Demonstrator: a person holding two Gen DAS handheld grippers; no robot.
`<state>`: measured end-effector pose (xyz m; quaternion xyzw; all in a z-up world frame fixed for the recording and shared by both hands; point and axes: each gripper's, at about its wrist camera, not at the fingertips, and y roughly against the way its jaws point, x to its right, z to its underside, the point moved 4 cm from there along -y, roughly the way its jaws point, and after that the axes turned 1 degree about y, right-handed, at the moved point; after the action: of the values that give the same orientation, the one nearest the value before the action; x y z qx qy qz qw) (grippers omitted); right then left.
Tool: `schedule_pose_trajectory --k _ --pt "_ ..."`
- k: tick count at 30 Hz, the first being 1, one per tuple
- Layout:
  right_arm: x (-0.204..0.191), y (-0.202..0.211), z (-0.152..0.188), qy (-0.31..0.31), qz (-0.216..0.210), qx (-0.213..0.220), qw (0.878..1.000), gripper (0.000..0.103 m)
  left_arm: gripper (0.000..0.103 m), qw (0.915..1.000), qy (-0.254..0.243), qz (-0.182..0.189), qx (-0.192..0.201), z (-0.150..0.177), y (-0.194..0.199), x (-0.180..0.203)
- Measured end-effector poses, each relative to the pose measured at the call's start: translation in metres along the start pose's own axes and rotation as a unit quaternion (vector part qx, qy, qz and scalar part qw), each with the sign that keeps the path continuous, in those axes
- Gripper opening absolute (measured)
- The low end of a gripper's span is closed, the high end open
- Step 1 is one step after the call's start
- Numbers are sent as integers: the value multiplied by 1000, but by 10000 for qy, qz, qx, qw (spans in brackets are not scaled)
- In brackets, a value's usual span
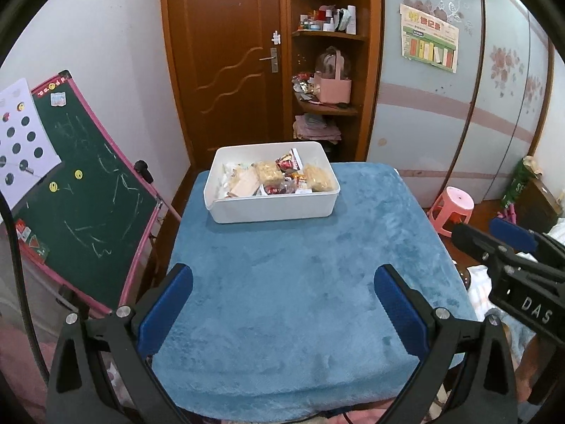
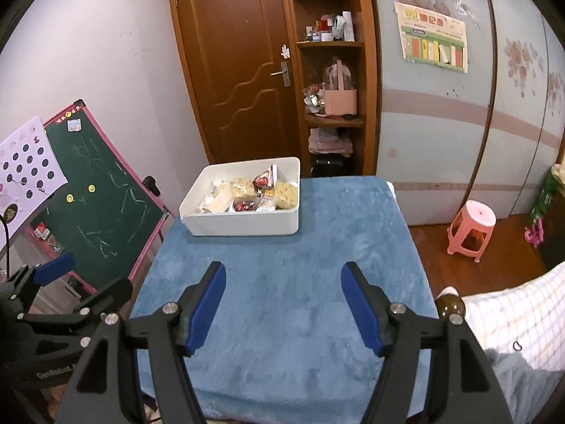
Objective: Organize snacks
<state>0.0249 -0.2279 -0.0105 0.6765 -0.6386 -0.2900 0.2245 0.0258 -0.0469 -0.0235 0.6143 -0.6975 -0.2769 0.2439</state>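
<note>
Far left: green chalkboard (image 1: pixel 88 198) in pink frame, faint chalk scrawl, unreadable; white sheet of black dots (image 1: pixel 21 134) clipped at its upper corner. Left gripper (image 1: pixel 282 282) over near edge of blue plush cloth (image 1: pixel 300 282), blue pads wide apart, gripping nothing. Centre, at far end of cloth: white bin (image 1: pixel 272 208) holding the snacks (image 1: pixel 279 176), namely pale cracker packs and red wrappers, print too small to read. Behind: brown door (image 1: pixel 229 63), open shelves (image 1: pixel 328 35) with bottles and 1 pink basket (image 1: pixel 333 88). Right: wall poster (image 1: pixel 429 37), characters unreadable; pink stool (image 1: pixel 455 208). Right gripper (image 2: pixel 282 282), "DAS" on its body, pads likewise spread, empty.
</note>
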Motion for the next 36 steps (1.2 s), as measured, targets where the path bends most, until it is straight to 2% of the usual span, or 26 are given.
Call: schedule_pose_trajectory --k 6,9,14,22,36 --pt "-6 0 25 -20 -74 -249 9997 69 102 10000 38 3 -14 11 1 5" --pt "-5 1 32 -32 -21 -284 9996 69 102 9998 209 6 -18 12 0 0" --pt "1 -1 30 -104 45 -250 9996 69 102 9989 437 -4 -154 16 -8 -7" --pt "-9 -3 28 157 46 -210 9996 69 102 9973 605 -28 -411 19 -26 -13" --pt "-9 -2 23 222 69 -144 9996 69 102 9978 528 -71 -396 20 -29 -7"
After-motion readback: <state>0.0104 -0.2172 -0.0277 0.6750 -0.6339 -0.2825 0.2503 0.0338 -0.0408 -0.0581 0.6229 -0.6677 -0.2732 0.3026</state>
